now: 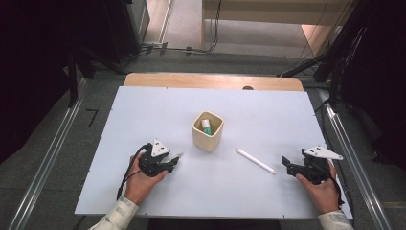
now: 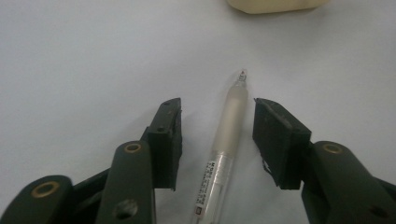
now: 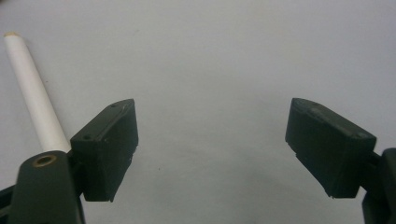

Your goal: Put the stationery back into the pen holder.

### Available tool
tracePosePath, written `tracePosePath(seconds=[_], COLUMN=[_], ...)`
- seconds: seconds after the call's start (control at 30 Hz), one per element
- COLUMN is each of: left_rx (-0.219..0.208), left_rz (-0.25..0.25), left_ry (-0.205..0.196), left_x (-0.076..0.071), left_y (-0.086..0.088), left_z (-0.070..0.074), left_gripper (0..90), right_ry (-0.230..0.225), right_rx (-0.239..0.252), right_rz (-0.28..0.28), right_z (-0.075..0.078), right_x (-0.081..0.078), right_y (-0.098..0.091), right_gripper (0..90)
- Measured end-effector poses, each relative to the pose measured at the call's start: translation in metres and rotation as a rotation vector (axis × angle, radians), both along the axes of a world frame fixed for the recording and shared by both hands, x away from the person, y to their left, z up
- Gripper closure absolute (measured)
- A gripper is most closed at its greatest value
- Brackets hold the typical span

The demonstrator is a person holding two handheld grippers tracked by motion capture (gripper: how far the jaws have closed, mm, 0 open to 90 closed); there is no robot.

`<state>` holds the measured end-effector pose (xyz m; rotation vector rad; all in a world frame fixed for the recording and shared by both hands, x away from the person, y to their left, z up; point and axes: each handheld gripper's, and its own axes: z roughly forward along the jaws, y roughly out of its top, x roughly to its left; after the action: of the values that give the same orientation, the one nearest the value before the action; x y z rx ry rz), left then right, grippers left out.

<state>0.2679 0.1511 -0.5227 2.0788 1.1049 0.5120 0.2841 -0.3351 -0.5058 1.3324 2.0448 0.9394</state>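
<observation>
Your left gripper (image 2: 217,135) straddles a clear pen (image 2: 223,149) near the cream cup (image 1: 208,131), jaws half open, not gripping; right gripper (image 3: 210,144) gapes empty; white stick (image 1: 255,160) remains.

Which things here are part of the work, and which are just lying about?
In the work: the clear pen between the open left gripper jaws; the cream cup nearby.

Lying about: the white stick, beside the open right gripper; the green-capped item in the cup.

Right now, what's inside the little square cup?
Inside the cream cup stands one white stick with a green band, leaning toward a back corner. The cup's walls cover its lower end and the bottom, so anything lying down there can't be seen.
</observation>
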Motion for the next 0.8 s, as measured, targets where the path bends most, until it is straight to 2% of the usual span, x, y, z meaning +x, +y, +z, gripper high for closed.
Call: tracePosePath(seconds=[0.1, 0.17, 0.3, 0.43, 0.67, 0.8], left_rx=[0.001, -0.004, -0.009, 0.010, 0.005, -0.025], left_rz=[0.000, -0.005, -0.012, -0.028, -0.030, -0.019], left_ry=[0.000, 0.004, 0.009, 0.002, 0.007, 0.022], left_x=[-0.0009, -0.0011, -0.0009, -0.0019, -0.0017, -0.0006], left_y=[-0.0008, -0.0013, -0.0015, -0.0037, -0.0036, -0.0022], left_z=[0.0001, 0.0001, -0.0001, 0.0001, 0.0002, 0.0005], left_gripper=[60.9, 68.2, 72.1, 78.1, 81.3, 82.0], right_ry=[0.000, -0.001, -0.001, 0.002, 0.001, 0.001], right_rx=[-0.001, -0.003, -0.004, -0.005, -0.003, -0.002], right_rz=[0.001, 0.001, 0.000, -0.001, -0.002, 0.000], right_z=[-0.0001, 0.0000, -0.0001, -0.0003, 0.0000, 0.0000], right_x=[0.0001, -0.0001, -0.0001, 0.0001, -0.0001, 0.0000], right_y=[0.0002, 0.0004, 0.0006, 0.0011, 0.0014, 0.0005], right_gripper=[15.6, 15.6, 15.6, 15.6, 15.6, 15.6])
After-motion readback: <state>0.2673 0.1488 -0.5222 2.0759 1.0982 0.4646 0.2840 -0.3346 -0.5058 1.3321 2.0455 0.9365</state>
